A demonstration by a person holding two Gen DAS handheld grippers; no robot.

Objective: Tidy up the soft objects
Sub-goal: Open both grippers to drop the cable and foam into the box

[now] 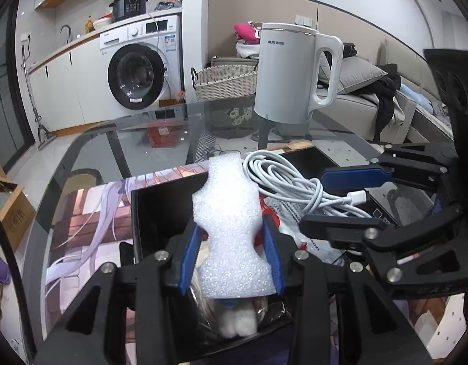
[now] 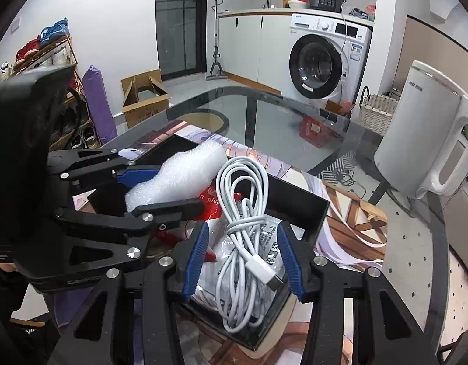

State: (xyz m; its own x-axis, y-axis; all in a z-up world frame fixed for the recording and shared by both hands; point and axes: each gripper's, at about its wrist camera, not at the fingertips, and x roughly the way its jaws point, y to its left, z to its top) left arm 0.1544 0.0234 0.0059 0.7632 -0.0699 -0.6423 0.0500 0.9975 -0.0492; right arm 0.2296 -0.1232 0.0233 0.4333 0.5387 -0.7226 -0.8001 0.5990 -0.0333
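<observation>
My left gripper (image 1: 232, 234) is shut on a white foam piece (image 1: 231, 222) and holds it over a black box (image 1: 161, 210); it also shows in the right wrist view (image 2: 161, 188) with the foam piece (image 2: 179, 176). My right gripper (image 2: 243, 243) is open, its blue fingers on either side of a coiled white cable (image 2: 243, 213) lying on plastic packets in the black box (image 2: 307, 203). The right gripper (image 1: 334, 194) and the cable (image 1: 295, 182) also show at the right of the left wrist view.
The box stands on a printed mat (image 1: 91, 216) on a glass table (image 1: 136, 140). A white kettle (image 1: 291, 73) stands at the table's far side. A red packet (image 2: 221, 203) lies in the box. A washing machine (image 1: 139, 70) and wicker basket (image 1: 225, 82) stand beyond.
</observation>
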